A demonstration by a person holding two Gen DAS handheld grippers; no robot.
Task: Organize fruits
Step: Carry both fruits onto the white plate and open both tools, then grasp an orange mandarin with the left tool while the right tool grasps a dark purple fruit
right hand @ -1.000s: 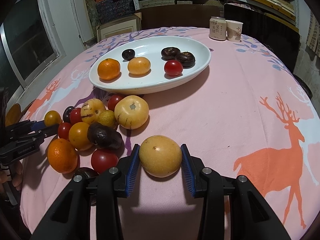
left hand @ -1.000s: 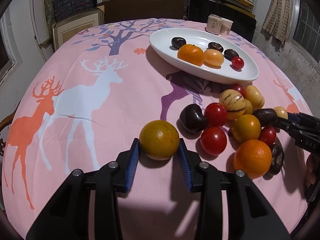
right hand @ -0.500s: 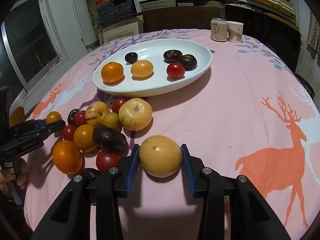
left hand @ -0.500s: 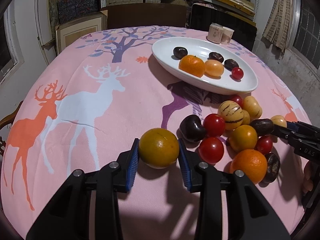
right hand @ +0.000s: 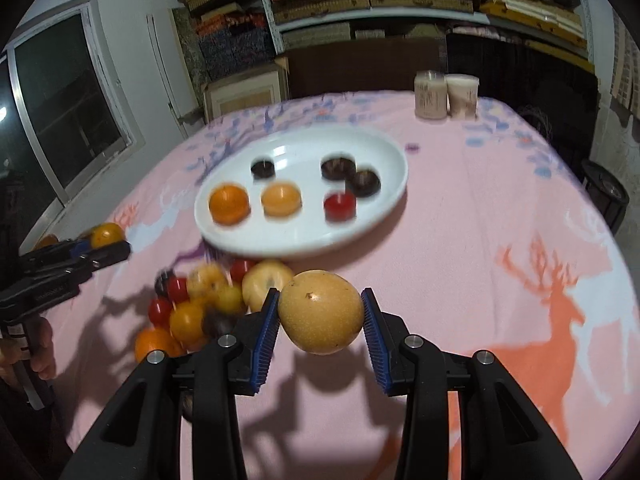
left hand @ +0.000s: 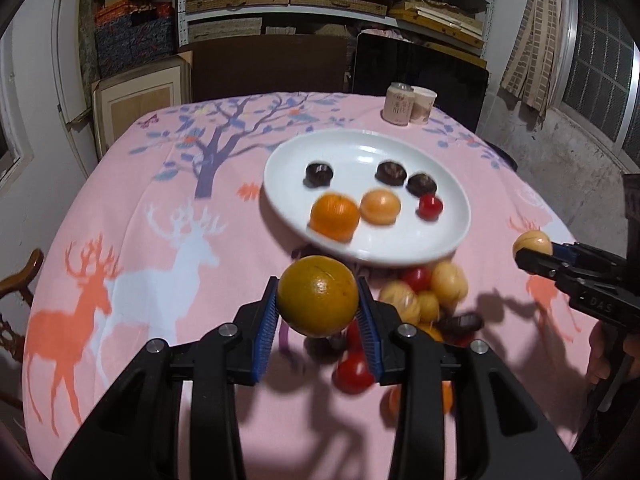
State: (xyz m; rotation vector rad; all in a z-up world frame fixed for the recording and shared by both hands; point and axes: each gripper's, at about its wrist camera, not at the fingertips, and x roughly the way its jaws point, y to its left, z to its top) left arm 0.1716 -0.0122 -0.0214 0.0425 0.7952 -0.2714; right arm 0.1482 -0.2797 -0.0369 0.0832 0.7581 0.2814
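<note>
My left gripper [left hand: 318, 304] is shut on a greenish-orange citrus fruit [left hand: 318, 296], held in the air above the pink cloth. My right gripper [right hand: 320, 314] is shut on a tan round pear [right hand: 321, 312], also lifted off the table. Beyond both lies a white oval plate [left hand: 400, 252] [right hand: 280, 246] holding an orange, a yellow-orange fruit, a red tomato and dark chestnut-like pieces. A heap of loose fruit [left hand: 424, 304] [right hand: 192, 312] sits on the cloth in front of the plate. Each gripper shows in the other's view: the right one [left hand: 528, 248], the left one [right hand: 108, 240].
A tin and a paper cup [left hand: 408, 104] stand at the table's far edge. Shelves of boxes and a dark chair back rise behind the table. A wooden chair [left hand: 16, 280] is at the left edge. A person's hand [right hand: 36, 344] grips the left tool.
Both grippers have risen with their fruits, which now hang above the cloth. The views tilted up, so the plate and fruit heap appear lower and closer.
</note>
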